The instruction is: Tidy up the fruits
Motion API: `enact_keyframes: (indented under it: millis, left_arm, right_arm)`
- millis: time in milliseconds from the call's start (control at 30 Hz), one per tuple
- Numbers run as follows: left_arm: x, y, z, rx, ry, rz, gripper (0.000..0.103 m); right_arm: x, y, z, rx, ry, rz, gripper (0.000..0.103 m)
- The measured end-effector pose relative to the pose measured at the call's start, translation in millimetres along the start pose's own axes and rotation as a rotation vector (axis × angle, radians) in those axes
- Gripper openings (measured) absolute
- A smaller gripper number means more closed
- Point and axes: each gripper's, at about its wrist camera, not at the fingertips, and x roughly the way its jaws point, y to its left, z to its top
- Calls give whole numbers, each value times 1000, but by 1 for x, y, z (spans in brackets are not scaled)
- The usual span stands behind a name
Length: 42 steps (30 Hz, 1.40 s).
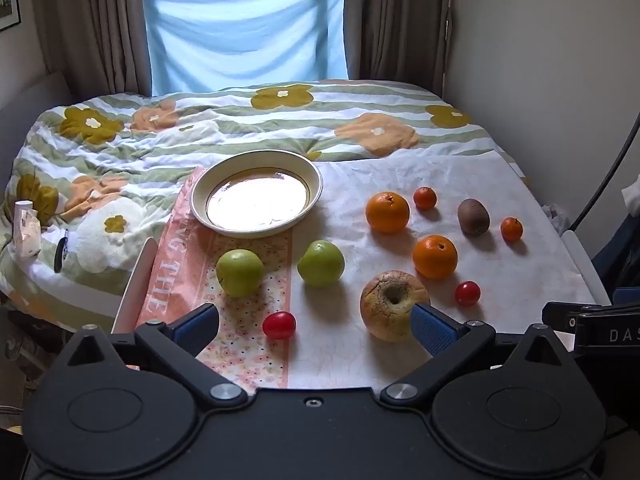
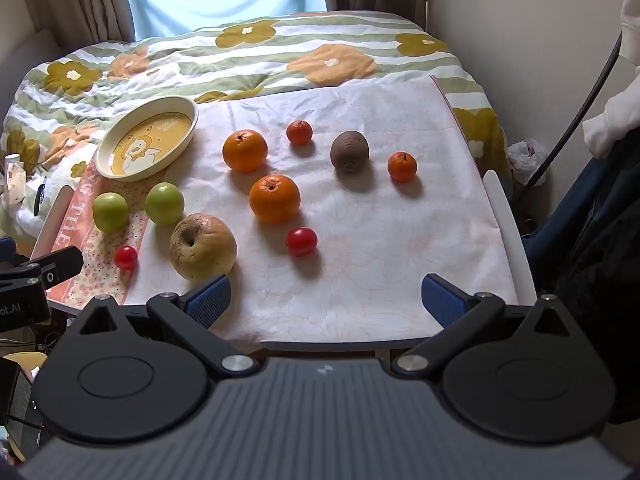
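Both the left gripper [image 1: 314,326] and the right gripper [image 2: 326,300] hover with fingers spread wide, grasping nothing. A red cherry tomato [image 1: 279,325] lies on the cloth-covered surface [image 2: 380,280] between the left fingers; a wrinkled apple [image 1: 390,305] sits just beyond the right-hand finger. The plate [image 1: 256,196] lies farther ahead.
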Motion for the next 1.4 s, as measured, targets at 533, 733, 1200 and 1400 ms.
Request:
enact_keyframes:
  millis: [533,733,1200,1400]
  left_arm:
    - [-5,-3,3,16,-27,16,103]
    - [-5,-4,2,16,-28,16,103]
    - [-6,-4,2,19,-31,15,103]
    - [-6,-2,2,18,-39,10,103]
  right_arm:
    - [-1,1,0,0,-10,6,103]
    - [-2,1,-1,0,-9,6,103]
    - [-2,4,-1,0,-11,5,103]
    - [-2,5,-1,0,-13,6,103]
